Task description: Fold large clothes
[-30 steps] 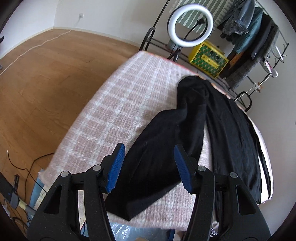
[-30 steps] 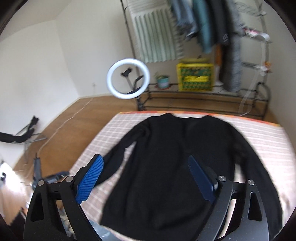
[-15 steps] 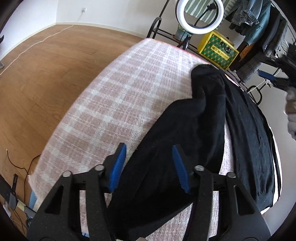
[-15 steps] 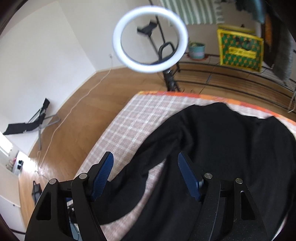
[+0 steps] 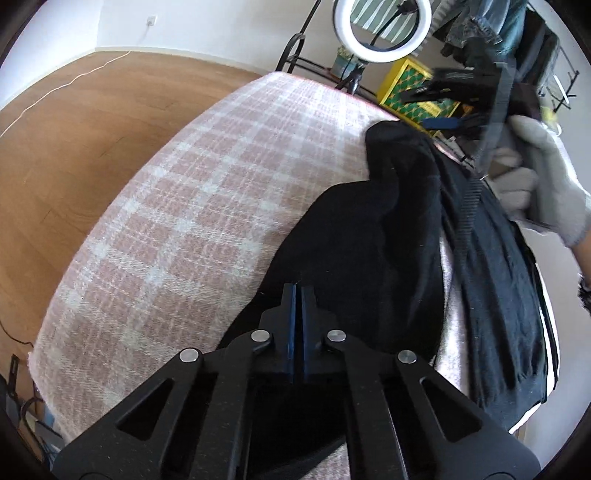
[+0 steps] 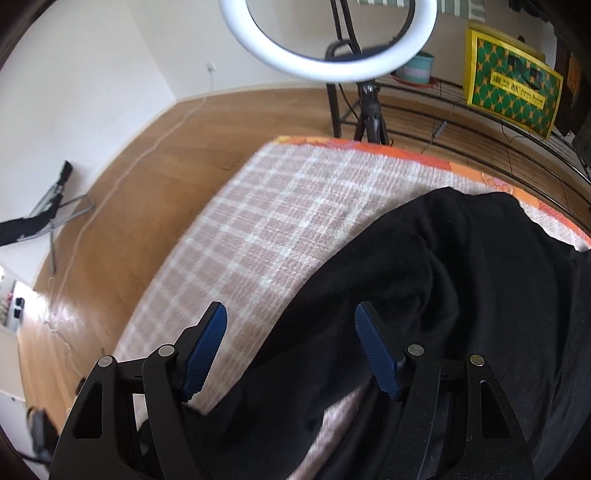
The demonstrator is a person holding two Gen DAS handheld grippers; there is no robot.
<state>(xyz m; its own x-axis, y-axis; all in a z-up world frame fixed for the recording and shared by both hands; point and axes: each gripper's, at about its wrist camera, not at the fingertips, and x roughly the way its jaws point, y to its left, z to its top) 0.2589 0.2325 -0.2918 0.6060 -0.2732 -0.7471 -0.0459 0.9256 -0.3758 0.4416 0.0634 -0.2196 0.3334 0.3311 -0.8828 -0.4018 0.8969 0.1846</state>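
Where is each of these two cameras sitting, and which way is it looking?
Left wrist: rides the left gripper, looking down its shut fingers at the black sweater; a gloved hand shows at right.
Right wrist: rides the right gripper, its jaws closing, above the sweater's sleeve; no hand shows.
Shared: the sweater, checked blanket, ring light, yellow crate.

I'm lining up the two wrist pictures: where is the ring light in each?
Left wrist view: the ring light sits at the top edge, right of centre.
Right wrist view: the ring light fills the top centre, large and cut off.
Shared landmark: the yellow crate, right of the light in both.
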